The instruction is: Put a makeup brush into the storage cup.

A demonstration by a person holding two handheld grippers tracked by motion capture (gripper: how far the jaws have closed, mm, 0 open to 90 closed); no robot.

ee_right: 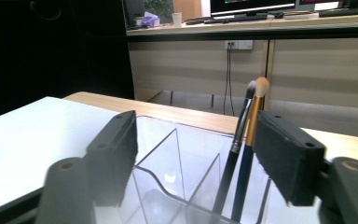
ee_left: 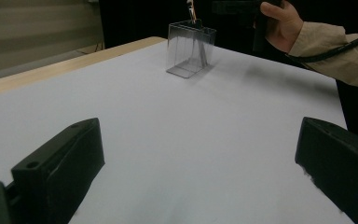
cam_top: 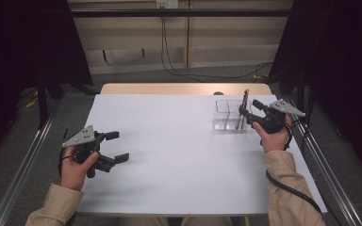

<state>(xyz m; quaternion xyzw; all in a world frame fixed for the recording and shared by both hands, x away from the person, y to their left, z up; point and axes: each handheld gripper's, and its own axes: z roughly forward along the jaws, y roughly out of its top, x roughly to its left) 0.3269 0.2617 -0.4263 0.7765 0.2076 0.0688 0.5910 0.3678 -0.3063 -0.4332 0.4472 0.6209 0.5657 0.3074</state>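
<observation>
A clear plastic organizer (cam_top: pixel 227 115) (ee_left: pixel 189 49) (ee_right: pixel 168 163) with several compartments stands at the far right of the white table (cam_top: pixel 179 150). Two makeup brushes (cam_top: pixel 243 104) stand upright in it: one black (ee_right: pixel 239 135), one with a blue handle and gold ferrule (ee_right: pixel 253 119). My right gripper (cam_top: pixel 246 112) (ee_right: pixel 198 140) hovers at the organizer's right end. Its jaws stand apart around the brushes, which lean close to the right-hand jaw in the right gripper view without being pinched. My left gripper (cam_top: pixel 115 147) (ee_left: pixel 200 144) rests low over the near left of the table, open and empty.
A wooden strip (cam_top: pixel 184 88) runs along the table's far edge. Metal rails (cam_top: pixel 23 155) (cam_top: pixel 327 165) flank the table on both sides. Dark curtains hang at left and right. Cables trail on the floor beyond. The person's right hand (ee_left: pixel 284 21) appears in the left gripper view.
</observation>
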